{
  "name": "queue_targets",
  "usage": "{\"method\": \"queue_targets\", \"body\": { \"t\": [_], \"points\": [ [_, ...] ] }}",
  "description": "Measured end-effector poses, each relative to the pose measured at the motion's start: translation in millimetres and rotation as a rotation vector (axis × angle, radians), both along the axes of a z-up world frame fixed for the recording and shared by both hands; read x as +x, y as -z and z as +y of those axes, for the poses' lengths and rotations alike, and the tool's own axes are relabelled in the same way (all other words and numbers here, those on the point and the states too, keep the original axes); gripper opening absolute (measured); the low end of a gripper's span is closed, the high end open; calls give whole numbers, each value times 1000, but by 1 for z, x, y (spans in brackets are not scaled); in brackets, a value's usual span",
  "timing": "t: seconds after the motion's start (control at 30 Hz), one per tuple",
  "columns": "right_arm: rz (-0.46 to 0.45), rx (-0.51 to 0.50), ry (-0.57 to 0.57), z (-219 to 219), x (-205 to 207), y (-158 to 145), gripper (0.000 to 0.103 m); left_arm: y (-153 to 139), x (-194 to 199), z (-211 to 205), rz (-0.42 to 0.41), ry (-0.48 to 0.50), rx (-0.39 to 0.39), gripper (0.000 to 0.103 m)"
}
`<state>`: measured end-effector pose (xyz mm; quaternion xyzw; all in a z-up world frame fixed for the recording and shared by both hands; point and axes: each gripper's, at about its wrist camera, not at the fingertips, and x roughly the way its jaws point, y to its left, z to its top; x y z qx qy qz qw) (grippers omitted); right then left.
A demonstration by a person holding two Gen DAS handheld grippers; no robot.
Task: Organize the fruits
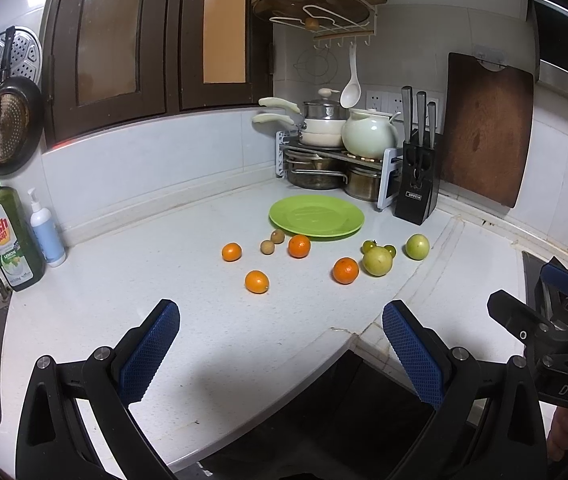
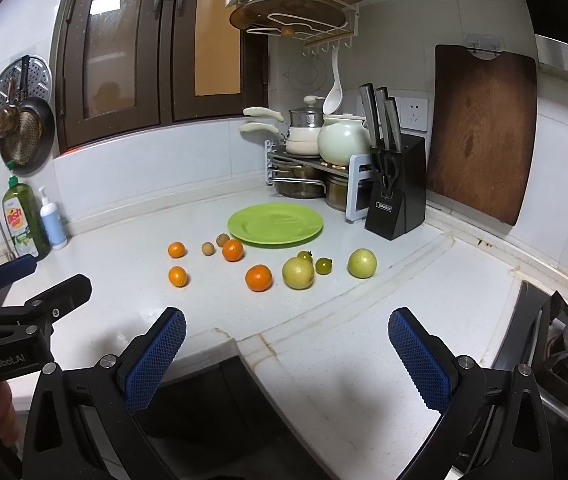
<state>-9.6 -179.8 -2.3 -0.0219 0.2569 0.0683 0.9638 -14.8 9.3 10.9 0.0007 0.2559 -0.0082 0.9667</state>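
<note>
A green plate (image 1: 316, 216) (image 2: 275, 224) lies empty on the white counter near the corner. In front of it lie several oranges (image 1: 257, 282) (image 2: 259, 278), two small brown fruits (image 1: 267, 247) (image 2: 208, 248), two pale green round fruits (image 1: 377, 262) (image 2: 298, 273) and small dark green tomatoes (image 1: 368, 245) (image 2: 323, 265). My left gripper (image 1: 279, 316) is open and empty, well short of the fruit, above the counter's front edge. My right gripper (image 2: 286, 322) is open and empty, also short of the fruit. Each gripper shows at the other view's edge.
A black knife block (image 1: 418, 184) (image 2: 396, 192), a pot rack (image 1: 324, 152) and a wooden cutting board (image 1: 484, 132) stand in the back corner. Dish soap (image 1: 9, 236) and a white pump bottle (image 1: 45, 234) stand at the left by the sink. A gas stove (image 2: 564, 348) is at the right.
</note>
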Motion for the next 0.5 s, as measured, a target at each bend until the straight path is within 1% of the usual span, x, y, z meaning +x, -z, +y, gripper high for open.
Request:
{"method": "queue_targets", "body": {
  "t": [0.27,0.5],
  "points": [
    [14,-4,-7,4,4,2,102,1,4,5,13,1,-9,103],
    [44,1,-22,11,16,9,102,7,19,12,44,12,-10,103]
  ]
}}
